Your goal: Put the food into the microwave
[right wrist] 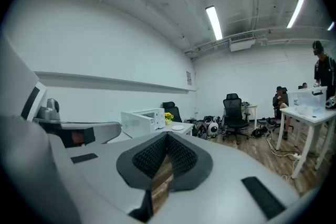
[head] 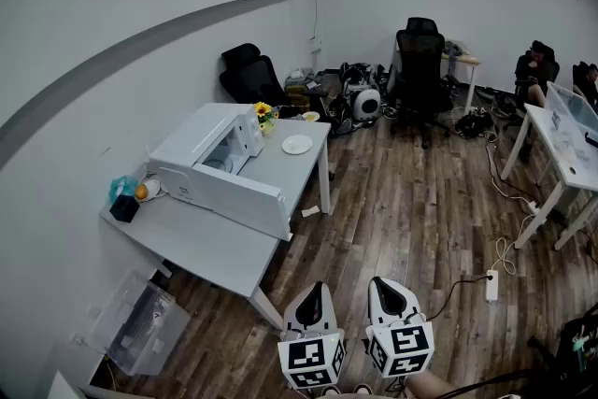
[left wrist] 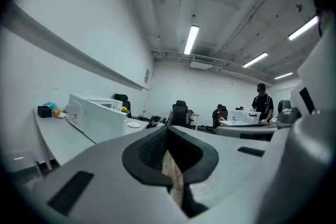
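A white microwave [head: 207, 145] stands on the grey table [head: 210, 246] by the left wall, and its door [head: 245, 204] looks swung open toward me. Past it on the table lie a white plate [head: 297, 144], a small yellowish dish [head: 311, 116] and a pot of yellow flowers [head: 263, 113]. An orange fruit [head: 142, 192] sits behind the microwave. My left gripper [head: 314, 289] and right gripper [head: 384, 281] hover side by side over the floor, well short of the table. Both are shut with nothing in them. The microwave [left wrist: 97, 115] shows at the left of the left gripper [left wrist: 167, 128] view and far off in the right gripper [right wrist: 168, 136] view.
A clear plastic bin [head: 140, 324] sits under the table's near end. Black office chairs [head: 419, 61] and bags crowd the far wall. A white desk [head: 561, 140] stands at the right with a seated person [head: 534, 72] beyond it. A power strip [head: 491, 285] and cables lie on the wooden floor.
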Motion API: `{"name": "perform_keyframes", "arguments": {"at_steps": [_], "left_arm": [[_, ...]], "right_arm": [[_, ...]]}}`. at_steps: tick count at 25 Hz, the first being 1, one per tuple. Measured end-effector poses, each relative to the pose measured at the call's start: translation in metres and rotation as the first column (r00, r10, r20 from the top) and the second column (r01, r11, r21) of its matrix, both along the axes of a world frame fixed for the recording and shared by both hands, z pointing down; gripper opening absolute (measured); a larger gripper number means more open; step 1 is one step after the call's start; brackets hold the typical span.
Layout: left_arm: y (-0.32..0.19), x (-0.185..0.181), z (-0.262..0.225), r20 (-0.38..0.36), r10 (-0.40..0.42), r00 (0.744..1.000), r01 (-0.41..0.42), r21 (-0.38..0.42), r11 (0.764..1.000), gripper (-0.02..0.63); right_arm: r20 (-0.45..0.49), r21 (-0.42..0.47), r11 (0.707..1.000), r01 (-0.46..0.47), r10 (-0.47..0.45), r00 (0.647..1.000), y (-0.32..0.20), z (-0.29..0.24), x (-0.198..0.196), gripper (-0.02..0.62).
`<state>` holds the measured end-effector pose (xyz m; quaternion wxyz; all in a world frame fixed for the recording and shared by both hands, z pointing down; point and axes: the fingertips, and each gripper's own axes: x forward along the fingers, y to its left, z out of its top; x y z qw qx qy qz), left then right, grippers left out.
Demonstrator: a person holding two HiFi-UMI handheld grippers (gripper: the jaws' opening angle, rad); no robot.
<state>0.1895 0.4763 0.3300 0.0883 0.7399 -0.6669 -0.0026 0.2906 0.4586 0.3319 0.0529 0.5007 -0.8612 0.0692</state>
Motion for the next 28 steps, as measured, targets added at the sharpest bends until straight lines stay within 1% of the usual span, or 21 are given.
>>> {"name": "perform_keyframes", "arguments": {"at_steps": [7, 12, 16, 24, 28], "left_arm": [[-0.004, -0.009, 0.007, 0.002, 0.011, 1.0, -0.011, -0.024, 1.0, 0.002], [-0.006, -0.013, 0.007, 0.0, 0.022, 1.0, -0.022, -0.026, 0.999, 0.002], [-0.008, -0.023, 0.009, -0.002, 0.028, 1.0, -0.028, -0.026, 0.999, 0.002], [-0.013, -0.038, 0.021, -0.018, 0.036, 0.999, -0.037, -0.062, 0.997, 0.002], [-0.024, -0.042, 0.028, 0.001, 0.032, 0.999, -0.032, -0.085, 0.996, 0.002]], "right_arm": [[-0.018, 0.013, 1.0, -0.015, 0.015, 1.0, 0.0, 0.002, -0.006, 0.014], [-0.002, 0.013, 0.999, -0.035, 0.035, 0.999, -0.002, 0.002, -0.008, 0.015], [-0.005, -0.003, 0.999, -0.05, 0.05, 0.999, -0.004, 0.008, -0.014, 0.015], [-0.015, -0.05, 0.998, -0.049, 0.049, 0.999, -0.01, 0.024, -0.025, 0.015], [-0.019, -0.073, 0.996, -0.051, 0.05, 0.999, -0.019, 0.029, -0.024, 0.015]]}}
